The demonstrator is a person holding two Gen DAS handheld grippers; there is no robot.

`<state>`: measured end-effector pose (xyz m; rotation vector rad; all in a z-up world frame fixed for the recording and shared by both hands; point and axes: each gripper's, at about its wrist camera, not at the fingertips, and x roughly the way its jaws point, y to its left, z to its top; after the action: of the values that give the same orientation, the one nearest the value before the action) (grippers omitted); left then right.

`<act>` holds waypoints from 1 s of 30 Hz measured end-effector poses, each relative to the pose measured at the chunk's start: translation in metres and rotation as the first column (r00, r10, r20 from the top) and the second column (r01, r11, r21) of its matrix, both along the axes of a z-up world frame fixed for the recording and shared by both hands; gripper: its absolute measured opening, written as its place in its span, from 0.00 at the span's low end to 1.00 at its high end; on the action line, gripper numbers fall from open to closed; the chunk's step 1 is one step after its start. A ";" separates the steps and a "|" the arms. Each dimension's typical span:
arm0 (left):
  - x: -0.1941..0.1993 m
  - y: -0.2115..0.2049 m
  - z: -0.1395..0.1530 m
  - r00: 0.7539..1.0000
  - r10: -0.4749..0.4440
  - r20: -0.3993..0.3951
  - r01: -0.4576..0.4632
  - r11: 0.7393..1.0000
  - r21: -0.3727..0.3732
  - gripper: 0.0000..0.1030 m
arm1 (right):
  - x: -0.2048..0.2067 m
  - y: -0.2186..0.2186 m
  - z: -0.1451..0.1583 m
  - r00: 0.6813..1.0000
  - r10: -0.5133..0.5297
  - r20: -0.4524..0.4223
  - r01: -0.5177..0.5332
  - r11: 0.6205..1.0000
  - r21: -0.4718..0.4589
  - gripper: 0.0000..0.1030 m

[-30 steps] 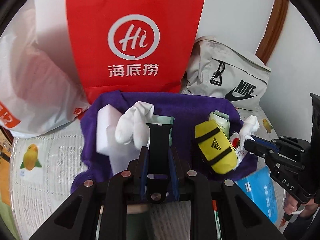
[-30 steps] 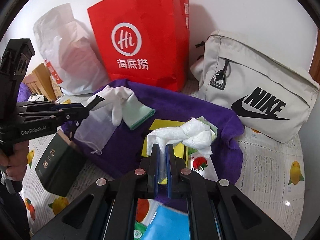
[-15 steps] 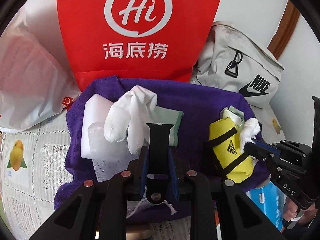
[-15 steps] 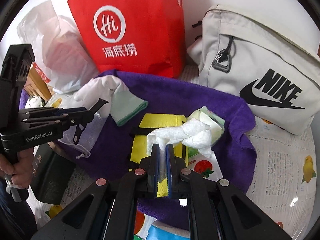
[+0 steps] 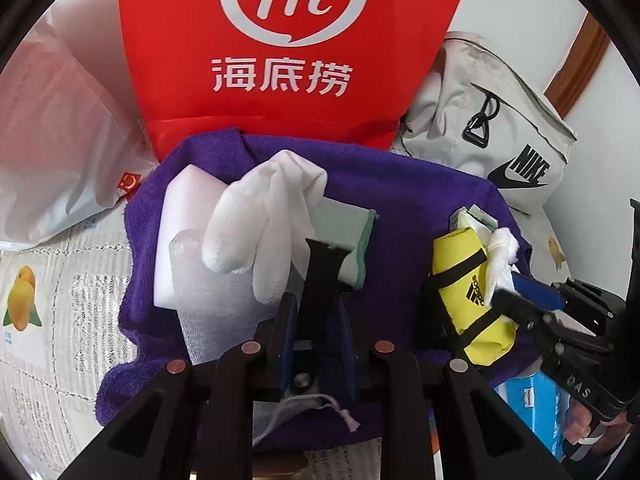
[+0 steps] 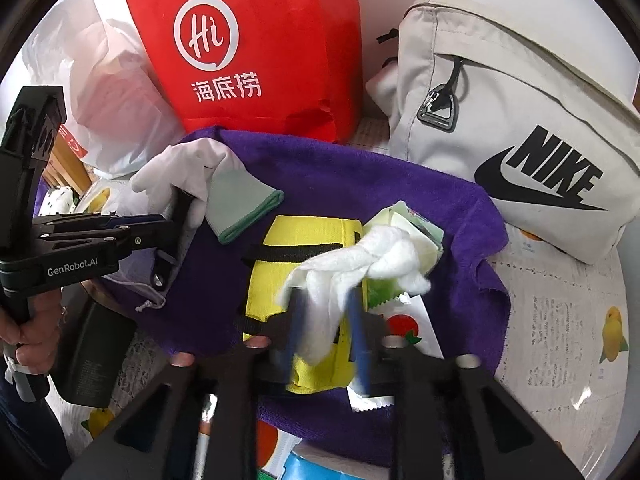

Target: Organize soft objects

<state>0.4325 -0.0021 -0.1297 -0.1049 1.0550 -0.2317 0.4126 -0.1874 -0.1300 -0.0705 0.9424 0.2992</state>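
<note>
A purple towel (image 5: 404, 196) (image 6: 360, 184) lies spread before the bags. My left gripper (image 5: 314, 312) is shut on a black strap (image 5: 322, 268) over the towel, just in front of a white glove (image 5: 264, 216) with a green cuff. It also shows in the right wrist view (image 6: 168, 240), beside the glove (image 6: 180, 172). My right gripper (image 6: 326, 320) has its blurred fingers apart around a white knotted cloth (image 6: 360, 264), above a yellow Adidas pouch (image 6: 288, 264). In the left wrist view the right gripper (image 5: 508, 292) touches the cloth (image 5: 502, 252) by the pouch (image 5: 464, 288).
A red Hi paper bag (image 5: 288, 52) (image 6: 256, 52), a grey Nike bag (image 6: 520, 128) and a white plastic bag (image 5: 52, 132) stand behind the towel. White foam (image 5: 180, 240) and a mesh drawstring bag (image 5: 296, 408) lie at left. Green packets (image 6: 416, 236) and a blue pack (image 5: 532, 404) lie nearby.
Both grippers moved forward and lower over the towel. The right gripper's fingers, shut on the white cloth before, have spread apart and look blurred.
</note>
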 end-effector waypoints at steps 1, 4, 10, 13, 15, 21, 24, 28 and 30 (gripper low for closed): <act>0.001 -0.001 0.000 1.000 0.000 0.000 0.000 1.000 -0.003 0.20 | -0.002 0.000 0.002 1.000 -0.005 0.019 0.005 1.000 -0.012 0.54; -0.001 -0.002 0.003 1.000 0.000 0.007 0.000 1.000 -0.009 0.26 | -0.006 0.001 0.007 0.999 -0.001 0.036 0.002 1.000 -0.031 0.56; -0.008 -0.003 0.019 0.999 0.000 0.037 0.000 1.000 -0.005 0.35 | -0.016 -0.001 0.021 0.998 -0.015 0.058 0.017 0.999 -0.037 0.56; -0.015 -0.005 0.030 0.998 -0.005 0.060 0.005 1.000 0.005 0.35 | -0.029 -0.001 0.029 0.997 -0.021 0.068 0.024 0.999 -0.041 0.56; -0.021 -0.008 0.039 0.997 -0.010 0.078 0.010 1.000 0.006 0.38 | -0.040 -0.002 0.034 0.997 -0.022 0.077 0.024 0.999 -0.034 0.56; -0.044 -0.026 0.069 0.988 -0.057 0.146 0.051 0.998 0.042 0.39 | -0.081 -0.007 0.047 0.996 -0.038 0.086 0.038 0.999 0.001 0.58; -0.058 -0.031 0.084 0.980 -0.059 0.188 0.050 0.997 0.050 0.41 | -0.103 -0.008 0.051 0.996 -0.034 0.084 0.035 0.999 -0.002 0.58; -0.081 -0.037 0.089 0.980 -0.068 0.188 0.059 0.997 0.053 0.44 | -0.133 -0.012 0.055 0.994 -0.051 0.097 0.050 0.999 0.009 0.58; -0.096 -0.043 0.088 0.980 -0.085 0.182 0.070 0.994 0.085 0.44 | -0.148 -0.014 0.056 0.992 -0.059 0.109 0.057 0.998 0.021 0.59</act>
<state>0.3363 -0.0448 -0.0416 0.0286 0.8816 -0.2651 0.2650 -0.2014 -0.0741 -0.0424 0.8312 0.2475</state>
